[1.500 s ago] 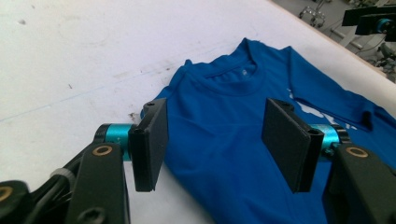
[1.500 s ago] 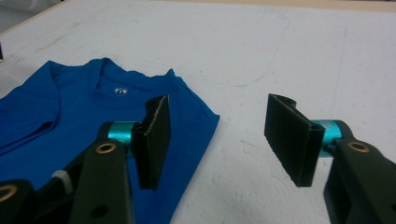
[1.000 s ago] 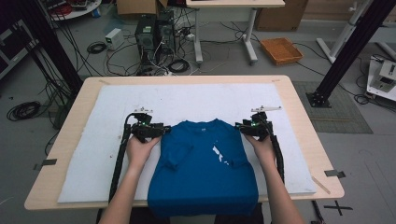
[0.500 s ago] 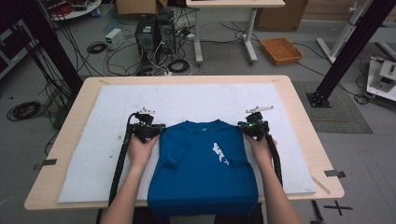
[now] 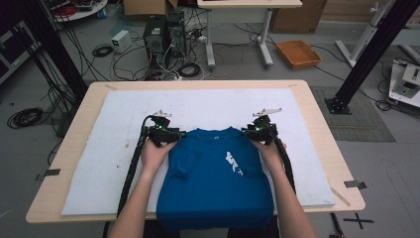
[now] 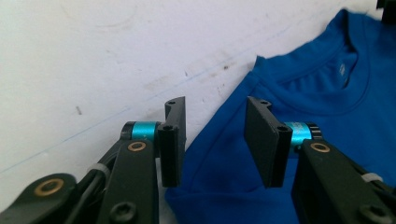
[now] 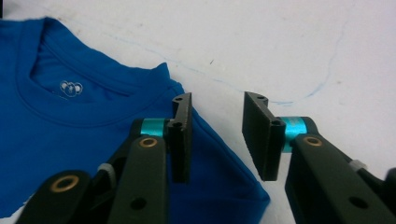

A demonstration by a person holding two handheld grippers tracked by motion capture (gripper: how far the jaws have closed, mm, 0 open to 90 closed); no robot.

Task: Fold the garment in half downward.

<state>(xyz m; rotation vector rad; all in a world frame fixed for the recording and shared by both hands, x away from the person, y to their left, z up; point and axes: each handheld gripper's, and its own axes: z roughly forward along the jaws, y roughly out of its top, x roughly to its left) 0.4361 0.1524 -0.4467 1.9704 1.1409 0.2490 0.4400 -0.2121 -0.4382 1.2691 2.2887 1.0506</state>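
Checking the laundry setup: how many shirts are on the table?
1. A single blue T-shirt lies flat on the white mat, collar away from the person, between the left gripper and right gripper. Anything beneath it would be hidden.

No readable words or numbers anywhere.
Only marks without letters: a small white ring-shaped logo printed inside the collar of the blue T-shirt [image 7: 70,88], and a white figure print on its chest [image 5: 232,161], too small to make out.
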